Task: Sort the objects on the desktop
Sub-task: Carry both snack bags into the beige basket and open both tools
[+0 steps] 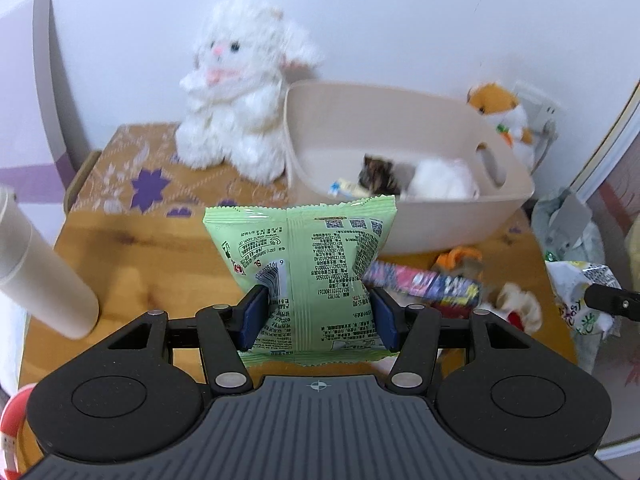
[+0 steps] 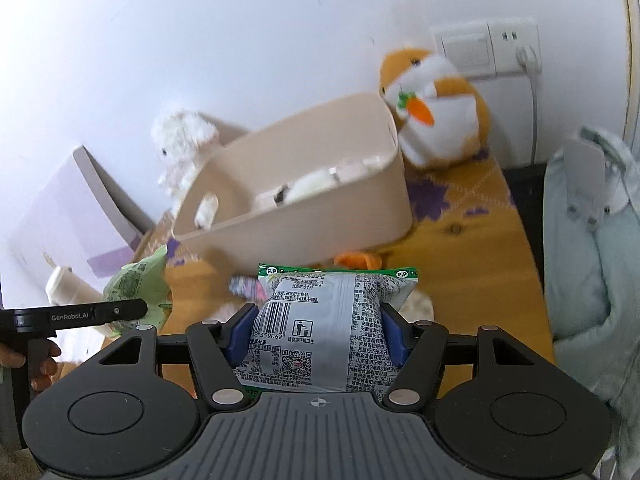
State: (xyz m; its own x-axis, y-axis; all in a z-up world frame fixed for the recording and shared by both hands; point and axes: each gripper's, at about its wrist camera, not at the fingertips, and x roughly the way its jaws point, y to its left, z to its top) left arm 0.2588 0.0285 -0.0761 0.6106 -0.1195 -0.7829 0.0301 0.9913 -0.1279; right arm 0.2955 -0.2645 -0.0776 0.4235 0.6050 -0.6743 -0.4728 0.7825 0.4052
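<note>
Left claw (image 1: 318, 312) grips a green packet (image 1: 304, 272); right claw (image 2: 316, 334) a silver packet (image 2: 320, 328). Beige bin (image 1: 400, 216), upper right, holds perhaps three items; snacks remain on the worktop (image 1: 140, 264).

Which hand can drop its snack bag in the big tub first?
Probably the left. Its green snack bag hangs right before the beige tub, close to the rim. The right gripper's silver bag sits further back, with table and toys between.
</note>
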